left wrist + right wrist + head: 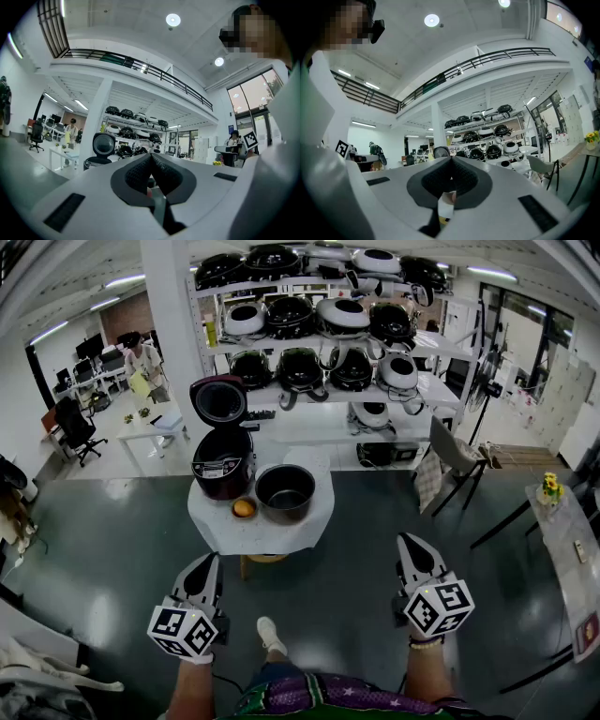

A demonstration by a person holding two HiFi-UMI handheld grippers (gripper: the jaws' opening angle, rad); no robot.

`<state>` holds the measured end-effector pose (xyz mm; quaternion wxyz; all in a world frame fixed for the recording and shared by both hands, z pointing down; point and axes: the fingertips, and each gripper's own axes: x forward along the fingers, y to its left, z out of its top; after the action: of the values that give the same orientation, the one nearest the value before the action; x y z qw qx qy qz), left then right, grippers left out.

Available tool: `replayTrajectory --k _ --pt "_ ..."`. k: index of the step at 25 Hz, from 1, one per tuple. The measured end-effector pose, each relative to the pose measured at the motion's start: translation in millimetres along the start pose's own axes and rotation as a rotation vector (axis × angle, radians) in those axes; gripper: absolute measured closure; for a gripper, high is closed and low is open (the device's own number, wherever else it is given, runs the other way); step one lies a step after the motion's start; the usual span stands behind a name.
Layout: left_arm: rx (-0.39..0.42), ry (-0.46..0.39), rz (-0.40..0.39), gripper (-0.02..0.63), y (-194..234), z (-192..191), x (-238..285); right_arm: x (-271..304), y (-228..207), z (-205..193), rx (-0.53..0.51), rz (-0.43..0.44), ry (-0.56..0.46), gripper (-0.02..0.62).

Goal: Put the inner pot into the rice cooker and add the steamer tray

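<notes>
Head view: left gripper [208, 566] and right gripper [409, 547] were both closed and empty. Pot [285, 491] sat well ahead between them, beside the open cooker [223, 463]. Task looked unstarted; the next move meant approaching and opening jaws for the pot's rim.

Dark glossy floor [356, 549], white shelving [309, 423], round ceiling lights [173, 19].

Open rice cooker [222, 461] on a small table [281, 536], pot [285, 491] at its 4 o'clock; a small orange object [244, 508], possibly fruit, lies at the pot's 8 o'clock.
</notes>
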<state>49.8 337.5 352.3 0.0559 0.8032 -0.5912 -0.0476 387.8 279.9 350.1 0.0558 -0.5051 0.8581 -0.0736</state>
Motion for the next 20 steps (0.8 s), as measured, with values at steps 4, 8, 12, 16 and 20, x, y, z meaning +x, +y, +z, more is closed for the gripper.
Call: replayTrajectory --k 4,8,12,16,20 --pt "-0.003 -0.005 0.005 0.584 -3 0 -6 -4 3 -1 -0.007 0.006 -0.001 0.592" --pt "-0.001 0.002 0.009 0.584 -4 -2 -8 -4 8 -2 -0.009 0.022 0.000 0.592" --pt "0.006 0.015 0.006 0.584 -6 -6 -11 -4 13 -6 -0.013 0.036 0.005 0.592" --pt "0.010 0.013 0.003 0.584 -9 -7 -10 -5 13 -4 -0.013 0.039 -0.004 0.591" --pt "0.009 0.007 -0.002 0.584 -10 -4 -7 -6 12 2 0.022 0.044 -0.043 0.591"
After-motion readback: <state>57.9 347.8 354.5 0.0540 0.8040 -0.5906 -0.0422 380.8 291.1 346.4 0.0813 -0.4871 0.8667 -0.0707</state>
